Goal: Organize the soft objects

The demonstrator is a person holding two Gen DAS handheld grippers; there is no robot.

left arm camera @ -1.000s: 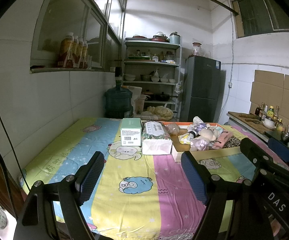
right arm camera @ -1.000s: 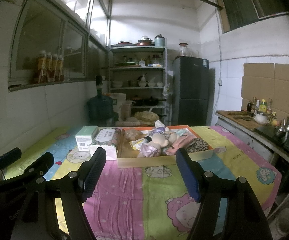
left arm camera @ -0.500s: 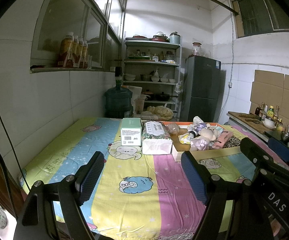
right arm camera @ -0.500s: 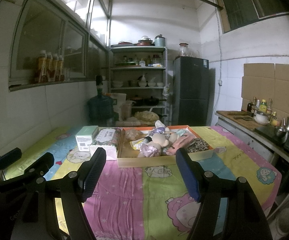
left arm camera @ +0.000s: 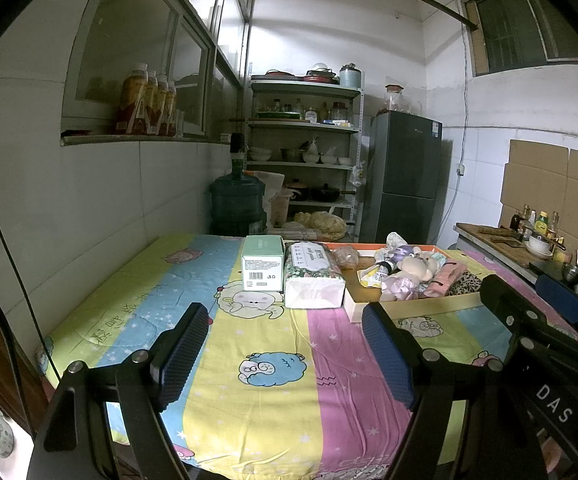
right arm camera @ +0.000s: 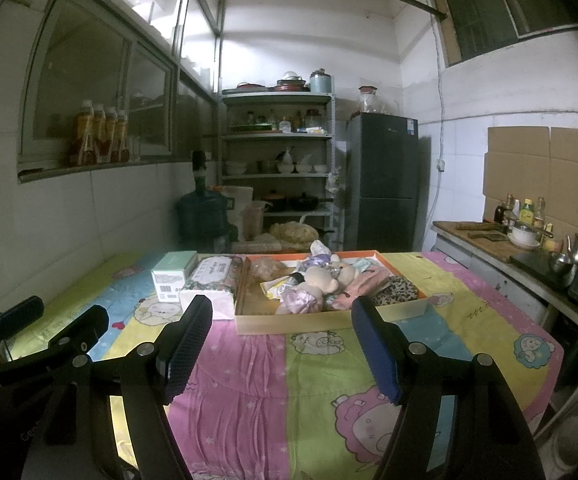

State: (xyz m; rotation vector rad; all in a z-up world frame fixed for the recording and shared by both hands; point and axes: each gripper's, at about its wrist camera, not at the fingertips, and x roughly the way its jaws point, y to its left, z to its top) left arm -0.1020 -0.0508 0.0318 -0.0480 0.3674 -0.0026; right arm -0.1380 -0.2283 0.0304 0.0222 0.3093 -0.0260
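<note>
Nothing has moved since the earlier frames: I hold both the left tool and the right tool released and empty, well short of the shallow box on the table, where the plush bear looks light and squashy, best pinched across its body.

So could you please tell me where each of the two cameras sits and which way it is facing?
Left wrist: sits on the left gripper, looks slightly down across the table at the green box; its open fingers and the right gripper show.
Right wrist: sits on the right gripper, faces the tray of soft toys; its open fingers and the left gripper's edge show.
Shared: table, tray, shelf, fridge.
</note>
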